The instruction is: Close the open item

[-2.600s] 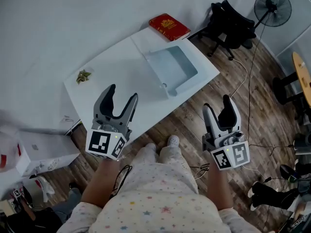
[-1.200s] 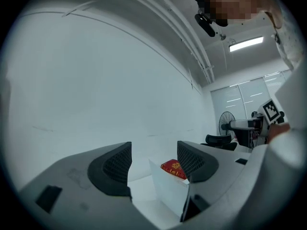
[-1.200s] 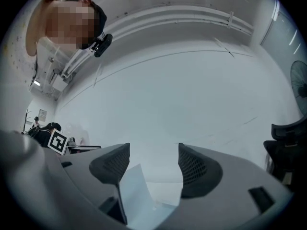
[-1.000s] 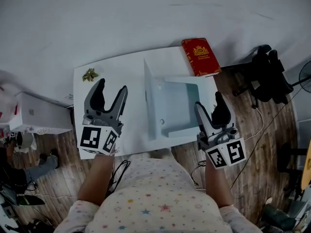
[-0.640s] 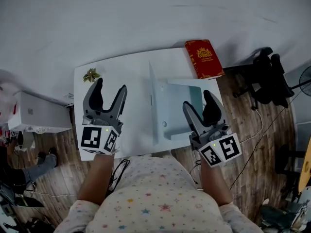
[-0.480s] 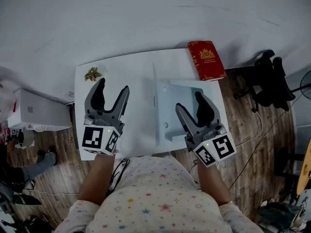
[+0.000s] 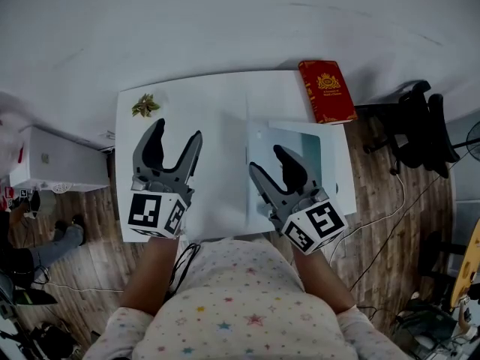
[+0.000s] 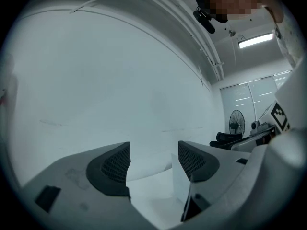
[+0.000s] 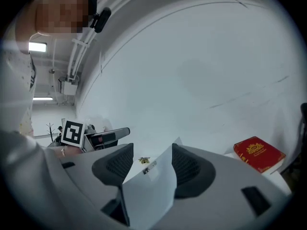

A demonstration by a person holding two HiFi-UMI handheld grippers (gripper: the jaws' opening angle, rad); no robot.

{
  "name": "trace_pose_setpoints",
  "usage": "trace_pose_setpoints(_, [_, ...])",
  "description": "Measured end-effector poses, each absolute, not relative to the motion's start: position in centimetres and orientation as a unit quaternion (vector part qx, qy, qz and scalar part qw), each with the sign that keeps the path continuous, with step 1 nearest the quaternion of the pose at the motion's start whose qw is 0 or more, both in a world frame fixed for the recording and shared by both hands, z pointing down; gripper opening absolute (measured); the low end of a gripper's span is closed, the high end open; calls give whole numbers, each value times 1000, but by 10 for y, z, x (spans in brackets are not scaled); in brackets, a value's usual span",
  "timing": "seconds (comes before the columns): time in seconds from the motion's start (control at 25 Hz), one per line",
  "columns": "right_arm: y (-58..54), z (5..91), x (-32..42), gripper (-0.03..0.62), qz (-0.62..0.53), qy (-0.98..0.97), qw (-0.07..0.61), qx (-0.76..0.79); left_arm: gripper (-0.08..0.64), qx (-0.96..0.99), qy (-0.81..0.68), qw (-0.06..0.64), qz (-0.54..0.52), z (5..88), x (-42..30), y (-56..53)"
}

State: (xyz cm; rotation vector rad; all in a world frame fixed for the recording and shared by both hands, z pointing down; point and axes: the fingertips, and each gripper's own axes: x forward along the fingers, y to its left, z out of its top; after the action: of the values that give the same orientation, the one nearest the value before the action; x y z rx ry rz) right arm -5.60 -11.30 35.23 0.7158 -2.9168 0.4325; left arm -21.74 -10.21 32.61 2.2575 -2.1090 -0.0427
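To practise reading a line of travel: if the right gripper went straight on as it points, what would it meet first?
Most likely the upright white lid of the open box, which stands between the open jaws of the right gripper; depth is unclear.

An office-like room: white desk (image 7: 202, 107), black swivel chair (image 7: 421, 128), pedestal fan (image 8: 235, 127), wood-plank floor (image 7: 379, 167).

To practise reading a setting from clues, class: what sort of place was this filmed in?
Probably an office or workroom rather than a home: a white table and a black office chair stand on a wood floor, with a standing fan and a ceiling strip light.
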Motion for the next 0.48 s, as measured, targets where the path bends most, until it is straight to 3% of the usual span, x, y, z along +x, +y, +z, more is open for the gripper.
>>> trace_pose_setpoints(0.48, [-96, 378, -78, 173, 153, -961, 99, 206, 290, 730, -683, 35, -4, 335, -216, -101])
